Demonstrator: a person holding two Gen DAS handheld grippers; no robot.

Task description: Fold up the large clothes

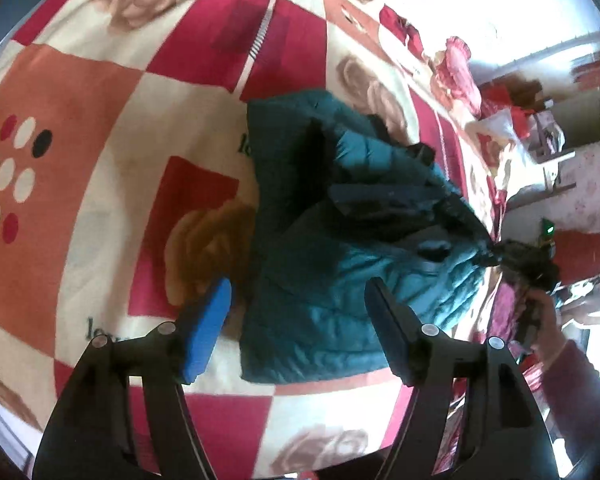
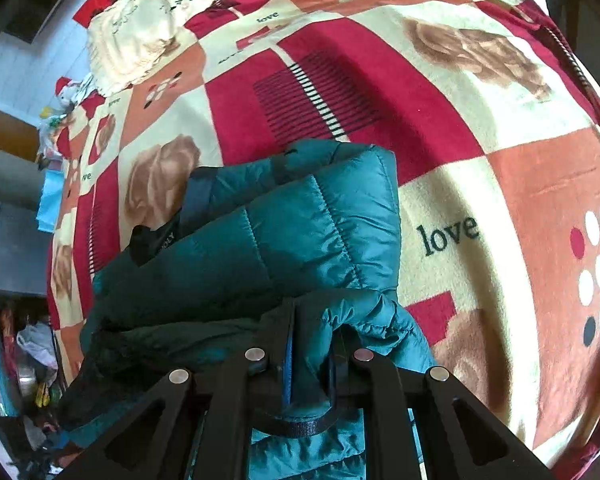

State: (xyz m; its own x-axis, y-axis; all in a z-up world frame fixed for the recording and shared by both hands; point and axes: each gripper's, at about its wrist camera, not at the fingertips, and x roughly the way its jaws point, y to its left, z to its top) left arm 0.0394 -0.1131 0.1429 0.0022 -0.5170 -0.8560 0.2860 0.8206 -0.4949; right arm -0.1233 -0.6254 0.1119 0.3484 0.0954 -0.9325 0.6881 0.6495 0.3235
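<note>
Reading "love" in dark serif letters, printed on a cream square of the blanket [image 2: 460,184], right wrist view; smaller repeats showing near its top and left edges. Showing partly in the left wrist view, cut off. Jacket [image 2: 284,232] collar label staying illegible.

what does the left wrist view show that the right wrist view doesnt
Only the left wrist view shows the left gripper, jaws wide open and holding nothing, above the near edge of the teal quilted puffer jacket. It also shows the right gripper from outside, with the person's hand behind it.

Only the right wrist view shows the right gripper up close, jaws shut on a bunched fold of the jacket, and the word "love" printed on the blanket.

Both show the jacket lying on the red, cream and orange patterned blanket.
</note>
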